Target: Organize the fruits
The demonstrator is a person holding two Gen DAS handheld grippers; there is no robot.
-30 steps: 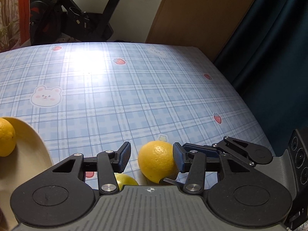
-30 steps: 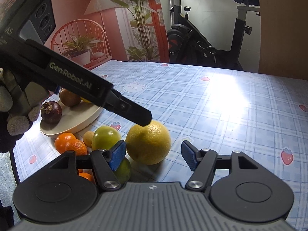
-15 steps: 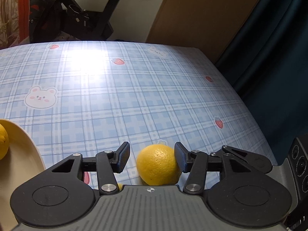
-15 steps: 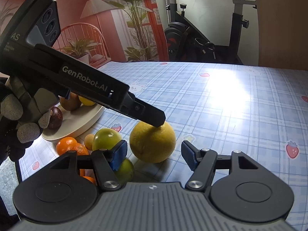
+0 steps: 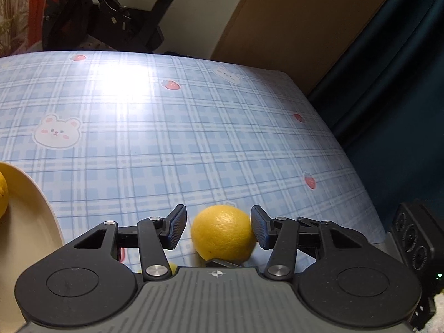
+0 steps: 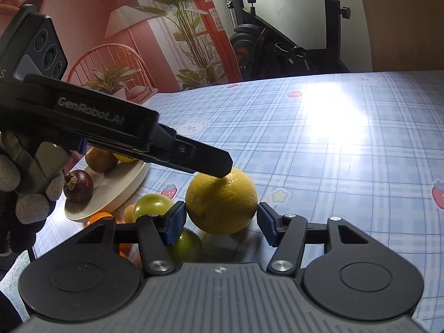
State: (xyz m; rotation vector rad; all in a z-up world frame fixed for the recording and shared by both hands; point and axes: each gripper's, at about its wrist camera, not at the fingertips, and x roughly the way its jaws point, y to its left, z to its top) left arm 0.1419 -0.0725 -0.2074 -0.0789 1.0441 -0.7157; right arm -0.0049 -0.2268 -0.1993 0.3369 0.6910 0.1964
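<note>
A large yellow citrus fruit (image 6: pixel 221 201) sits on the blue plaid tabletop (image 6: pixel 319 149), and everything else is placed here relative to it. The right gripper (image 6: pixel 221 223) reaches at it from the near side: its jaws are closing with the fruit between them, the left pad just about at the peel and the right pad still a little clear of it, so they are not clamped on it. The left gripper (image 5: pixel 218 229) also has the fruit (image 5: pixel 223 233) between its jaws, the right pad touching or nearly touching the peel and the left pad apart from it, so it has no grip. In the right wrist view one black finger of the left gripper rests its tip on top of the fruit, and a gloved hand (image 6: pixel 26 191) holds that gripper's handle.

Just left of the fruit lie two green round fruits (image 6: pixel 152 205), one nearer the camera and partly hidden behind the gripper, with a few small oranges (image 6: pixel 98 217) further left. Beyond these stands a cream plate (image 6: pixel 111 194) carrying a dark mangosteen (image 6: pixel 78 186), a brown round fruit (image 6: pixel 101 158) and a yellow one partly hidden. An exercise bike (image 6: pixel 277 41) stands past the tabletop's far edge.
</note>
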